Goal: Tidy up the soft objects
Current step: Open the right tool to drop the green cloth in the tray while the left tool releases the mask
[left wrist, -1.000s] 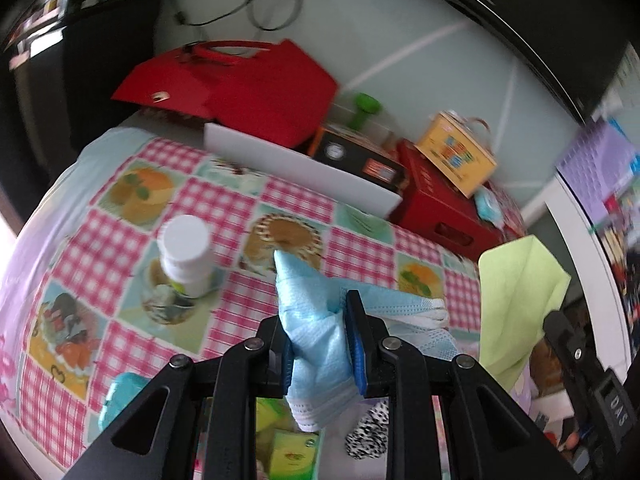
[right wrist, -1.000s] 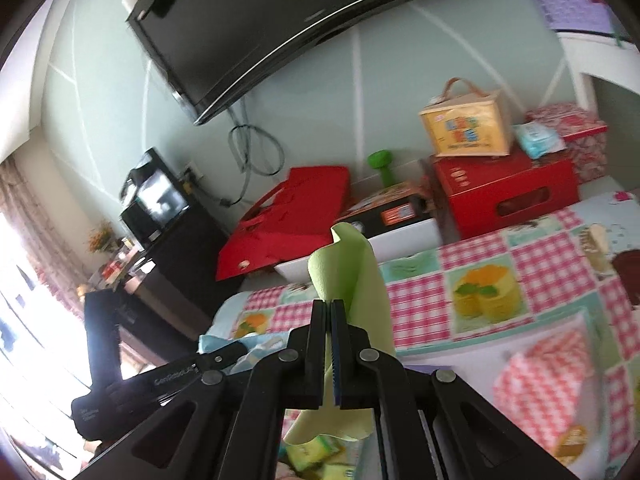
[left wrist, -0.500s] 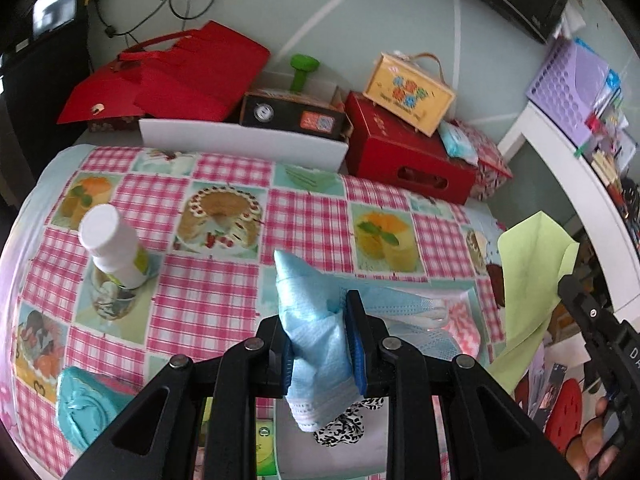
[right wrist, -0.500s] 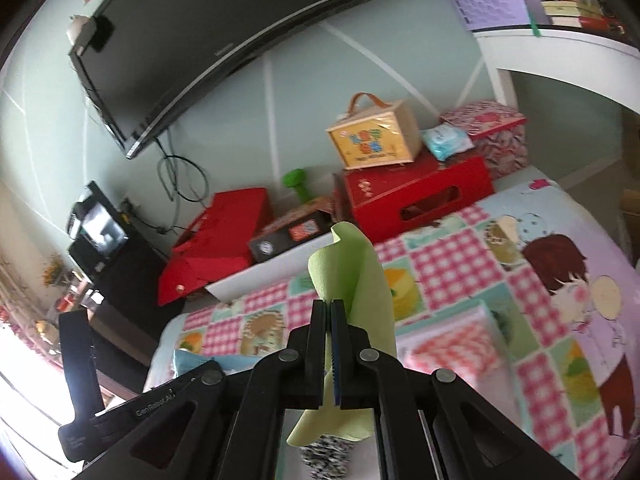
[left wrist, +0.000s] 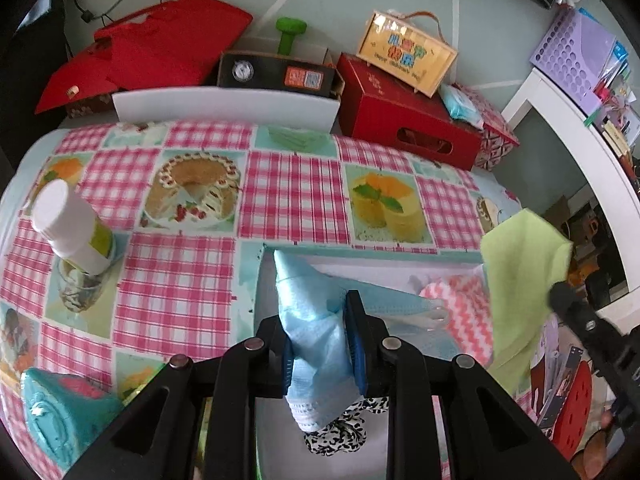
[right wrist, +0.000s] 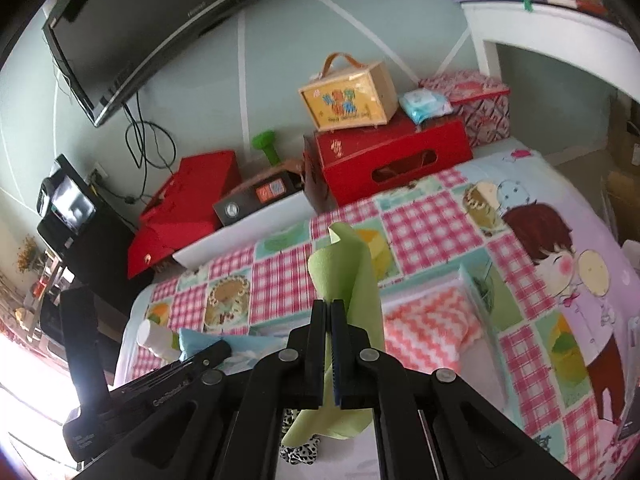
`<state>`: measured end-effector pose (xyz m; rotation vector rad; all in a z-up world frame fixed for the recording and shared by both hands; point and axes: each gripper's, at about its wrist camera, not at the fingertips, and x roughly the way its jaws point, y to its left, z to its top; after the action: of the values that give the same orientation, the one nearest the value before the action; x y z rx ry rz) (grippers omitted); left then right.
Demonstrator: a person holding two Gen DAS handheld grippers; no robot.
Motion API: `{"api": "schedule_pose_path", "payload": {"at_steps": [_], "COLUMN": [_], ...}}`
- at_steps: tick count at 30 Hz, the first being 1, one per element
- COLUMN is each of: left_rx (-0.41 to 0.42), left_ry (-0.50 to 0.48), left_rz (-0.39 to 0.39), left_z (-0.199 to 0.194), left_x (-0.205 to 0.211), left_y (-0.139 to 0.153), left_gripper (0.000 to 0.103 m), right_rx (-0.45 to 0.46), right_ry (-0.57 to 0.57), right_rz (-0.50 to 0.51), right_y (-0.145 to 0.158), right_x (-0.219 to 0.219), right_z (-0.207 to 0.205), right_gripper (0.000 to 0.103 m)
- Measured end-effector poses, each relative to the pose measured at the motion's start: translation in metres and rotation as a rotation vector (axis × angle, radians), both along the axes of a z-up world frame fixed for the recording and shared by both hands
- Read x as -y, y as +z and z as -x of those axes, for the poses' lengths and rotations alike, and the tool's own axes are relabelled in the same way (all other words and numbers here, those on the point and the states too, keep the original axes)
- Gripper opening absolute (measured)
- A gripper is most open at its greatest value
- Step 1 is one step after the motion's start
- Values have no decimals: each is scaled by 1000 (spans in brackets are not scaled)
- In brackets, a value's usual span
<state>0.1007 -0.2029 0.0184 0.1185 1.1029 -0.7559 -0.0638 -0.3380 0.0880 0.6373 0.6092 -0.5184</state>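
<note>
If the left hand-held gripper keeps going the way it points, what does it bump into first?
Probably the white tray just ahead and below the left hand-held gripper, which is clamped on the blue face mask. Depth is hard to judge.

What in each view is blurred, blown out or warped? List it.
Left wrist view: heavy fisheye bowing of the checked tablecloth, dark vignette corners, green cloth smeared at its edge. Right wrist view: window light blows out the lower left, the curved TV bends, the white shelf is soft.

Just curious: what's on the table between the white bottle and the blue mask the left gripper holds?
Only bare checked tablecloth lies between the white bottle and the blue mask, as the left wrist view shows.
</note>
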Motion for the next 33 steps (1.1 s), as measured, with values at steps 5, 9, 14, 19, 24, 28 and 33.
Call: {"api": "schedule_pose_path", "payload": {"at_steps": [5, 9, 14, 19, 24, 28, 33], "left_rx": [-44, -74, -73, -67, -70, -65, -66], "left_ry": [-23, -41, -52, -59, -51, -41, -24], "left_rz": [-58, -108, -161, -173, -167, -156, -146], "left_z": [-1, 3, 8, 10, 9, 8, 4], "left_x": [13, 23, 30, 34, 31, 27, 20], "left_y": [-30, -51, -63, -63, -56, -47, -37], "left_gripper": [24, 24, 24, 25, 36, 46, 47], "right_rx": [-112, -191, -244, -283, -280, -284, -290], "right_ry": [33, 40, 46, 48, 41, 31, 23], "right_rz": [-82, -148, -180, -187, -156, -131, -103], "right_y": [-42, -74, -93, -100, -92, -85, -79], "right_x": [8, 13, 16, 17, 14, 13, 12], "right_z": [-23, -34, -39, -41, -42, -42, -41], "right_gripper": [3, 4, 5, 7, 7, 7, 7]}}
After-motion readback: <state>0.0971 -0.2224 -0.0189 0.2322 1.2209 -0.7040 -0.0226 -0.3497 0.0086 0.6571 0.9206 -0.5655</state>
